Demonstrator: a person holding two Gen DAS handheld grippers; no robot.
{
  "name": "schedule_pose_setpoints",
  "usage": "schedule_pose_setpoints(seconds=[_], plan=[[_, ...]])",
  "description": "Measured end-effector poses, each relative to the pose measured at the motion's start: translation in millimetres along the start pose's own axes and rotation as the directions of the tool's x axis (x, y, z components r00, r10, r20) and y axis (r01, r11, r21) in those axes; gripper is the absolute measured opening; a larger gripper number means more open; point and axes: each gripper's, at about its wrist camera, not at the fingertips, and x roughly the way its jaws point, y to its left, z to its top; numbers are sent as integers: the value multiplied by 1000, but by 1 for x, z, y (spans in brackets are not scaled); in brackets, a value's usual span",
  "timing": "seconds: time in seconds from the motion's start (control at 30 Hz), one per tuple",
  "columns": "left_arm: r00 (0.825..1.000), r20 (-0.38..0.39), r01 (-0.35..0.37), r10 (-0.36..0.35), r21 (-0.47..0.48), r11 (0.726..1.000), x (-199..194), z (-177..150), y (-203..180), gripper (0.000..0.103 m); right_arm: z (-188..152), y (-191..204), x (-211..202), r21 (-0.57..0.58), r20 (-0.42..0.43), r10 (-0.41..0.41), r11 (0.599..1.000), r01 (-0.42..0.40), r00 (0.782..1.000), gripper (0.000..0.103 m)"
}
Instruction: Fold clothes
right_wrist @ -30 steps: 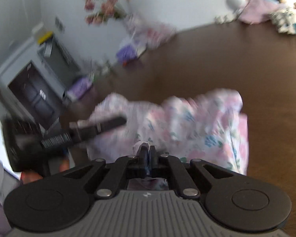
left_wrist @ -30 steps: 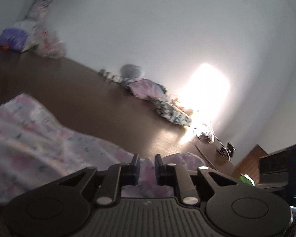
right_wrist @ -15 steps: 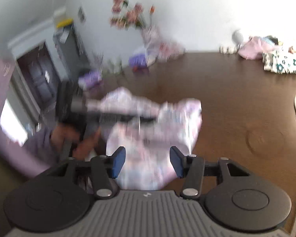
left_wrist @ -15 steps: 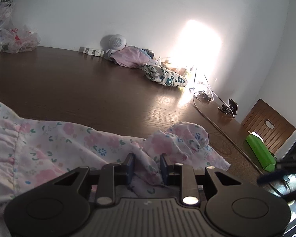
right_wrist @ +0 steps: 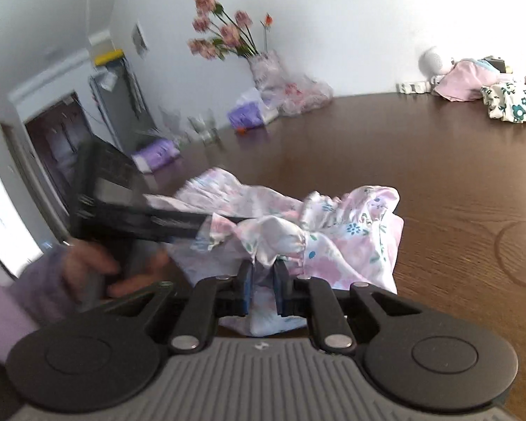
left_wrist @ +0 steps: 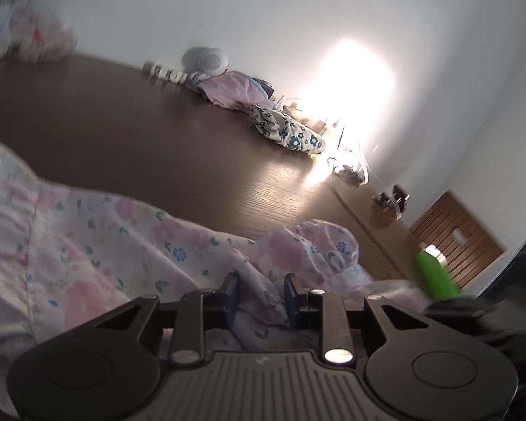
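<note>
Dark brown wood grain runs across the table (right_wrist: pixel 420 161), and nearest to both cameras lies the floral garment (right_wrist: pixel 350 238), a pale pink piece printed with roses and small blue flowers, crumpled in the middle of the near side. Right tongs (right_wrist: pixel 262 282) have just been closing and now stand narrow, with a white ruffled fold of the garment bunched between their blue pads. Left tongs (left_wrist: pixel 260 296) are also narrow, and a ridge of the same cloth runs between their pads, which seem to press on it. In the right wrist view the left tool reaches in from the left, blurred, held by a hand (right_wrist: pixel 98 266) in a lilac sleeve, its tip at the garment's edge. Farther out on the table, a faint ring mark (right_wrist: pixel 522 252) shows to the right. Near the far wall lie a folded pink cloth (left_wrist: pixel 233 89) and a white cloth with teal flowers (left_wrist: pixel 285 131), just beside each other, with a round white device (left_wrist: pixel 207 59) behind them. Pink flowers in a vase (right_wrist: pixel 263 66) stand at the far left corner, purple packets (right_wrist: pixel 247 114) near it. A wooden chair back (left_wrist: pixel 456 242) stands beyond the table's right end.
</note>
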Motion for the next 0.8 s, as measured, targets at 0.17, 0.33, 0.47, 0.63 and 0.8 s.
schedule_pose_setpoints(seconds=[0.17,0.33,0.47,0.63,0.8], plan=[[991,26,132,-130,-74,989,-16,-2,9,63,3,-2,18,12,-28,-11,1000,11,1000,14],[963,73,256,-258,39,966,-26,-6,-10,91,4,-6,25,41,-45,-4,999,6,999,14],[989,5,144,-145,84,986,-11,-8,-17,54,3,-11,19,47,-38,6,999,-5,999,18],[997,17,71,-73,97,993,-11,-15,-3,20,12,-22,-4,45,5,-70,997,69,998,28],[999,25,-49,45,191,980,-15,-19,-21,19,59,-22,12,-111,51,-120,986,125,991,33]])
